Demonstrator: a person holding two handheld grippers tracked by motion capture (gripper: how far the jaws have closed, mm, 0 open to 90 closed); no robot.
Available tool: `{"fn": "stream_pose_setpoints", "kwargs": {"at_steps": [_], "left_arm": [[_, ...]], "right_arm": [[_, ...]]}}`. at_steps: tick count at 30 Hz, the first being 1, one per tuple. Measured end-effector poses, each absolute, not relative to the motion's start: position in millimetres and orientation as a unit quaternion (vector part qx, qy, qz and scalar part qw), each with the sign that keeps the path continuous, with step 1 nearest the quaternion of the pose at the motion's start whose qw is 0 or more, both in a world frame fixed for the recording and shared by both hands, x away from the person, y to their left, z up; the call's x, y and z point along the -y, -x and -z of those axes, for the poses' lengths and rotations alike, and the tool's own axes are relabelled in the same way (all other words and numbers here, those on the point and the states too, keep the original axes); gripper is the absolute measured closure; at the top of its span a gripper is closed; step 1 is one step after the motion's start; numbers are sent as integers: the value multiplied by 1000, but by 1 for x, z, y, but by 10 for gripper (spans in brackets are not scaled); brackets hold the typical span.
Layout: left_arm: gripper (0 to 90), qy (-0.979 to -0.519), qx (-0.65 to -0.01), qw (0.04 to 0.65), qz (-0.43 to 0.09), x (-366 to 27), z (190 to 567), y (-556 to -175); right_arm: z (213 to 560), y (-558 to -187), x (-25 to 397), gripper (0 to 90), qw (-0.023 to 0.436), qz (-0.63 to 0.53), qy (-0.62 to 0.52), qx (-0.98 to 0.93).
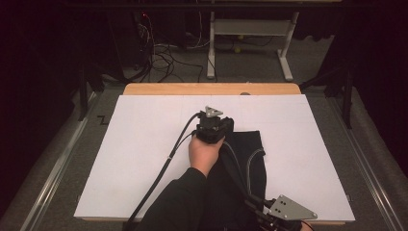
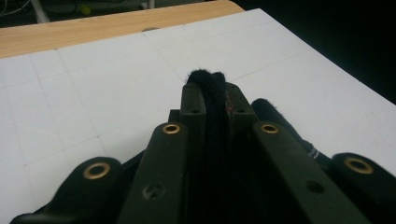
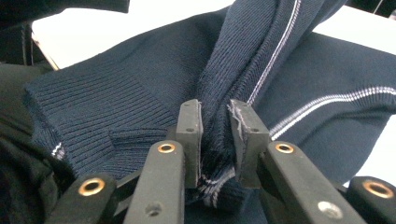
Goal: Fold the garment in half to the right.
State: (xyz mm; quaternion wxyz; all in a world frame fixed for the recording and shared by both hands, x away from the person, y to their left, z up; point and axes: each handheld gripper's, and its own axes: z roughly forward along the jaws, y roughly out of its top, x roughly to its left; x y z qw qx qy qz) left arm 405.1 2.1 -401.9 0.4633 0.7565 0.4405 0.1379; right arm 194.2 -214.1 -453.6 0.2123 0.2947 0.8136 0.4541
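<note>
On the white board that covers the table, a dark navy knit sweater with thin white stripes lies bunched just right of the middle, running from mid-board down to the near edge. Both tongs are clamped on it. The left gripper pinches the far end, and in the left gripper view a thick fold of dark knit sticks up between its 2 jaws. The right gripper sits at the near edge, and its own view has the jaws squeezed on a ridge of ribbed fabric close to a striped cuff or hem.

My read is that this is the spread-or-fold stage, with 2 grips taken and the cloth hanging loose between them.

- Keep both pinches deep. The right one looks like it has a good bite, and the left has several layers, so I can't tell which edge it really holds.
- Pull the hands apart gently to flatten the slack before laying anything down.
- Watch the trailing cable so it doesn't drag across the knit.
- Lift slightly off the board, since the knit could drag and bunch otherwise.
</note>
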Motion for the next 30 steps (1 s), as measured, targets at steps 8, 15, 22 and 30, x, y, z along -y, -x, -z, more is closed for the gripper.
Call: {"fn": "stream_pose_setpoints", "kwargs": {"at_steps": [8, 15, 22, 30], "left_arm": [[754, -764, -441, 453, -128, 15, 413, -411], [544, -768, -413, 470, -136, 20, 414, -406], [442, -769, -390, 487, -141, 11, 411, -401], [320, -777, -379, 479, -152, -18, 428, -384]], "right_arm": [[459, -193, 220, 736, 208, -439, -308, -818], [460, -192, 228, 589, 206, -439, -323, -812], [454, -190, 230, 432, 222, -463, -329, -793], [452, -192, 233, 375, 221, -476, -334, -782]]}}
